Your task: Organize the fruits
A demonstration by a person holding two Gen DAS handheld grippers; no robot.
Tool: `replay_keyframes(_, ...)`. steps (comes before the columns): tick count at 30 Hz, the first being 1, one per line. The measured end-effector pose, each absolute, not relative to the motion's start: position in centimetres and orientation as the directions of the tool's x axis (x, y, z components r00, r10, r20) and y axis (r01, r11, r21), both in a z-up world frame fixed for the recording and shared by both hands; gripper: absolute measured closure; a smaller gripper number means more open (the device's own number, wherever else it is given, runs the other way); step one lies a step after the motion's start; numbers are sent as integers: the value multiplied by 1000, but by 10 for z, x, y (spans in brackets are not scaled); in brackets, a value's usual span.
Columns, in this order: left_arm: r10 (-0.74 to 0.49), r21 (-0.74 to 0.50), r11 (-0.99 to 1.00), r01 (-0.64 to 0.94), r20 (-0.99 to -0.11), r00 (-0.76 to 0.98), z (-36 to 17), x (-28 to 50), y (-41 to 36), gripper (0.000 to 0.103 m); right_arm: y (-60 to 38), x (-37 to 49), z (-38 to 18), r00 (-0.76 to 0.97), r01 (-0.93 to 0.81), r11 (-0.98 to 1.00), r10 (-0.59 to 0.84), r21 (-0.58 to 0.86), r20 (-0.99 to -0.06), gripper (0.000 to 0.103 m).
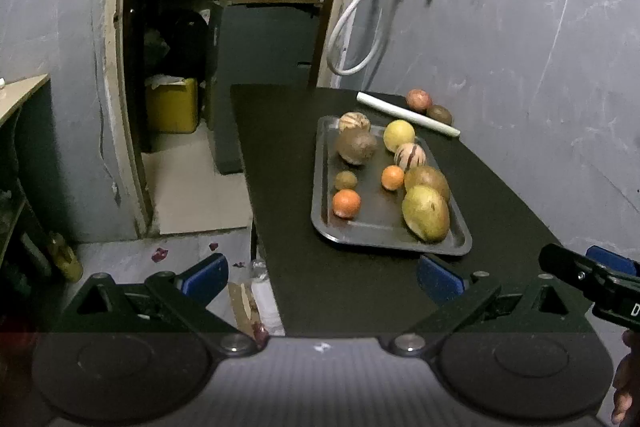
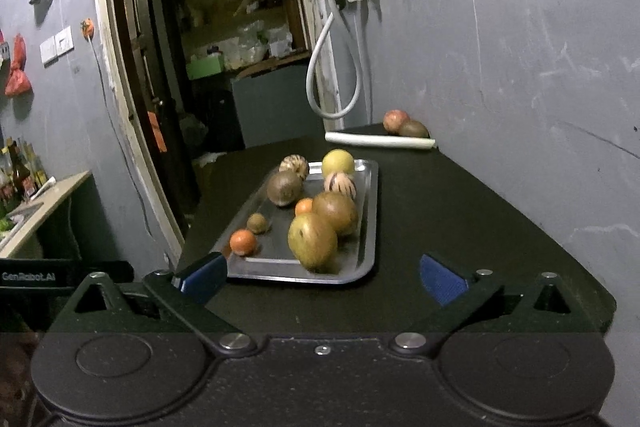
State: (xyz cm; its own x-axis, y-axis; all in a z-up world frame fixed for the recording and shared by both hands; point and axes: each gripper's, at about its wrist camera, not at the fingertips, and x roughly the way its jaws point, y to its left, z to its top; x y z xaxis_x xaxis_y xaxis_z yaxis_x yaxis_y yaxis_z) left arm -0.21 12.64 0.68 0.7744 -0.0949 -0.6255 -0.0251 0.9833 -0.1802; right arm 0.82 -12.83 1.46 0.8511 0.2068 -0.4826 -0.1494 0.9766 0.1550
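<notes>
A black table (image 1: 360, 287) stands against a scuffed grey wall (image 1: 520, 27), beside an open doorway (image 1: 224, 27) into a dim storeroom with cluttered shelves. A yellow jerrycan (image 1: 172, 105) sits on the floor inside it. A white hose (image 2: 332, 67) loops down the wall from a tap wrapped in rags.

At the table's far end lies a white tube (image 1: 408, 115), and just behind it a reddish fruit (image 1: 419, 100) touching a brownish one (image 1: 439, 115).

A metal tray (image 2: 368, 227) holds the fruits: two mangoes (image 1: 425, 213), two small oranges (image 1: 346, 203), a yellow round fruit (image 1: 399, 135), two striped fruits (image 1: 409, 156), a big brown fruit (image 1: 356, 146) and a small greenish one (image 1: 345, 180), perhaps a kiwi.

The left tongs (image 1: 322, 277) stand wide and empty, short of the tray's near edge. The right tongs (image 2: 322, 275) are also spread to their widest with nothing between them; the tray's near rim lies just ahead, nothing in the way. The right tongs' tip shows beside the left in the left wrist view.
</notes>
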Motion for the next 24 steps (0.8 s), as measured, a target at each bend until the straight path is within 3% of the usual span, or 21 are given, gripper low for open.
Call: replay_keyframes(24,-124,-154,988,27,-660,741,-9,-38,121,1,-136,-18,-4,813,-163,975,218,148,-539,1)
